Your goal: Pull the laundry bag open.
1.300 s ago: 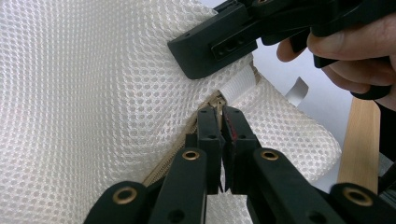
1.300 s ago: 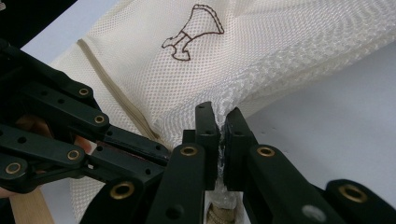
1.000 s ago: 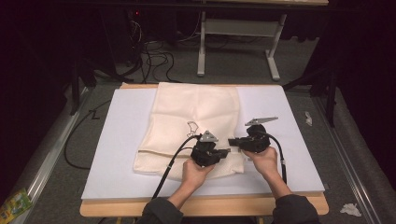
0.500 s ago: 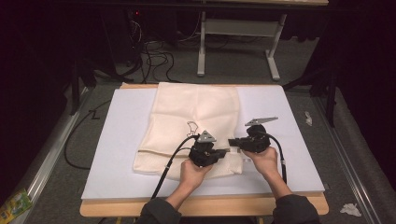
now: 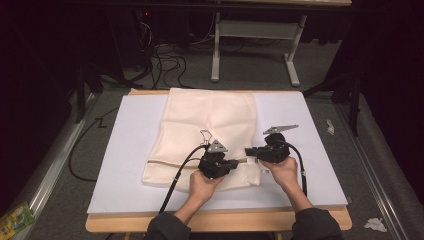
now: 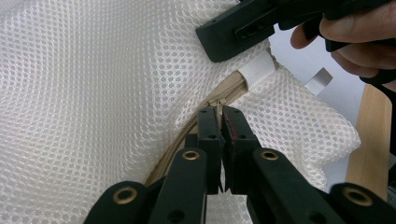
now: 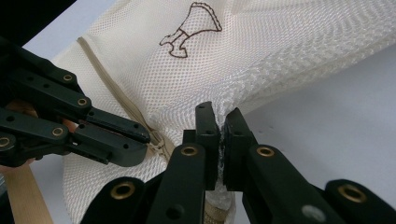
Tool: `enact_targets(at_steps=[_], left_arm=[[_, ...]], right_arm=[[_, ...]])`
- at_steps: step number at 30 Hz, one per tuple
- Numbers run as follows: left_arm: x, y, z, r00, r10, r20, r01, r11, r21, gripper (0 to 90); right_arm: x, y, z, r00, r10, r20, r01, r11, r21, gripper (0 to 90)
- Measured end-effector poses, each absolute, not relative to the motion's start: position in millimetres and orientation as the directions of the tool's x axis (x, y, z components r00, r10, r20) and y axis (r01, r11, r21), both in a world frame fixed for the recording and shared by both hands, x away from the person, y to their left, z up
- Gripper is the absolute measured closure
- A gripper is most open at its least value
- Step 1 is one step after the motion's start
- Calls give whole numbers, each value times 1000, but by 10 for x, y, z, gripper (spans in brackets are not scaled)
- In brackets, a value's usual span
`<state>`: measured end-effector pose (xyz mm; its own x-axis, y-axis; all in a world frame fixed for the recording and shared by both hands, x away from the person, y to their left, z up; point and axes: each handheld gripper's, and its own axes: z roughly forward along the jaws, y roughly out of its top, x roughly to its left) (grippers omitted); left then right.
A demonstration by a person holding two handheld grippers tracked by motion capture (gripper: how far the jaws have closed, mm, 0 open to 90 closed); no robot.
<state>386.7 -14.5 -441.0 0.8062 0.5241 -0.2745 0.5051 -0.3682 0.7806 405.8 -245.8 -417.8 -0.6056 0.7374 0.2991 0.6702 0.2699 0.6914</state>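
A cream mesh laundry bag (image 5: 210, 120) lies flat on a white board (image 5: 310, 150), with a tan zipper (image 6: 187, 135) running along its near end. My left gripper (image 5: 239, 162) points right along that zipper, its jaws shut on the zipper pull (image 6: 218, 106). My right gripper (image 5: 248, 151) faces it from the right and is shut on the bag's mesh edge (image 7: 233, 100) beside the zipper's end. The two sets of jaws stand nearly tip to tip. A white fabric tab (image 6: 257, 70) marks the zipper's end, and a small brown outline drawing (image 7: 189, 28) is printed on the bag.
The board rests on a wooden table (image 5: 225, 222). Beyond the table are white desk legs (image 5: 216, 55) and cables (image 5: 165, 60) on the grey floor. Crumpled paper (image 5: 374, 224) lies at the right, a green packet (image 5: 15, 220) at the lower left.
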Motion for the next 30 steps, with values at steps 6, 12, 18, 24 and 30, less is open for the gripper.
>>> enact_targets(at_steps=[6, 12, 18, 24, 30], left_arm=[[3868, -115, -4407, 806, 527, -271, 505, -374, 778, 871], [3872, -85, -4416, 803, 529, -274, 509, -370, 777, 870], [3875, -51, -4434, 800, 531, -279, 515, -369, 774, 871], [3875, -37, -4431, 800, 531, -280, 515, -367, 775, 871], [3869, 5, -4451, 794, 538, -283, 523, -367, 769, 870]], right_arm=[[4061, -2455, -4187, -604, 736, 304, 672, 266, 691, 891], [4064, -2449, -4192, -605, 736, 306, 674, 267, 689, 891], [4064, -2456, -4210, -601, 738, 307, 676, 265, 687, 891], [4069, -2450, -4219, -606, 734, 307, 674, 268, 688, 891], [4063, -2461, -4225, -604, 735, 308, 675, 266, 688, 891]])
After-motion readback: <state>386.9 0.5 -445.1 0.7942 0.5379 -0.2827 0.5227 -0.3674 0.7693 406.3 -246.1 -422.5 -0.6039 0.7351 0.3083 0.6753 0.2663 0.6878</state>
